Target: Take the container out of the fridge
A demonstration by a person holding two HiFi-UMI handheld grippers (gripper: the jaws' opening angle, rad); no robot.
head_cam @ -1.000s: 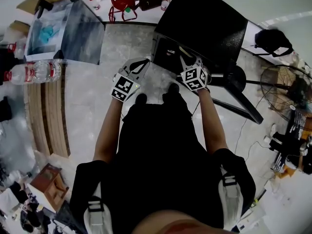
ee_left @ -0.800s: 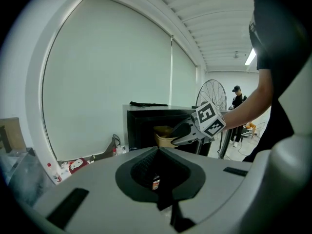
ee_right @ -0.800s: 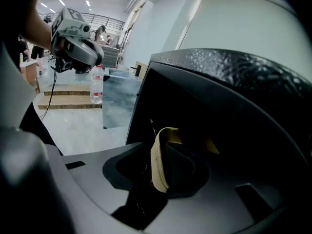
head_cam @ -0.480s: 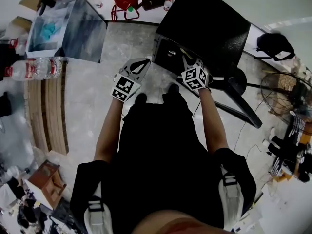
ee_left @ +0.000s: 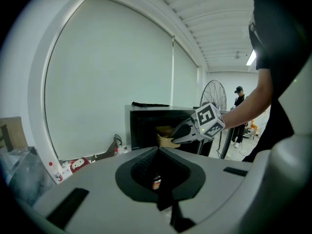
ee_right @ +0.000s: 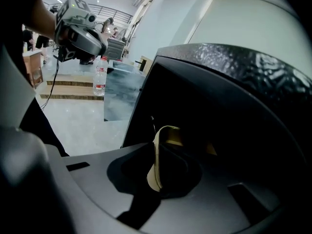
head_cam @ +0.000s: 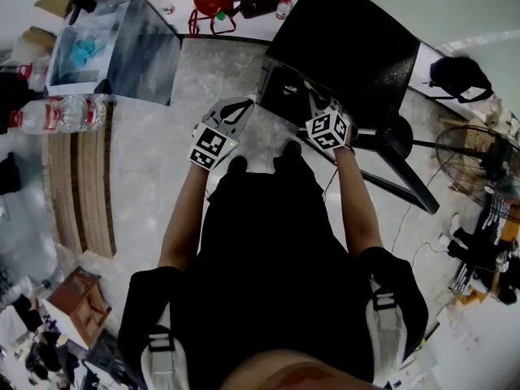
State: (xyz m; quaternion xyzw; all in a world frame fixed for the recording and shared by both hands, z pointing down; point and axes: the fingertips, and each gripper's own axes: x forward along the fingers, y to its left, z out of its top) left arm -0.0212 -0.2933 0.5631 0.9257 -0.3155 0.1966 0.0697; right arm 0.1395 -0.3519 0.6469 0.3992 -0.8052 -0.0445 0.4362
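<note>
Left gripper (ee_left: 158,149) clenched on nothing, hanging over the floor (head_cam: 146,161) in front of the fridge (head_cam: 341,39). Right gripper (ee_right: 157,146) reaches into the open fridge; its jaws have just been closing and now pinch the near rim of the tan container (ee_right: 168,133). Container is inside the fridge, close behind its front edge. Fan (ee_left: 213,95) stands past the fridge

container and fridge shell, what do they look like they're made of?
container: tan, matte and thin-walled, with a slim rim. Probably paper or moulded pulp, though thin plastic isn't ruled out.
fridge: black casing whose pebbled top catches glossy highlights. It looks like textured painted sheet metal, possibly moulded plastic.
</note>
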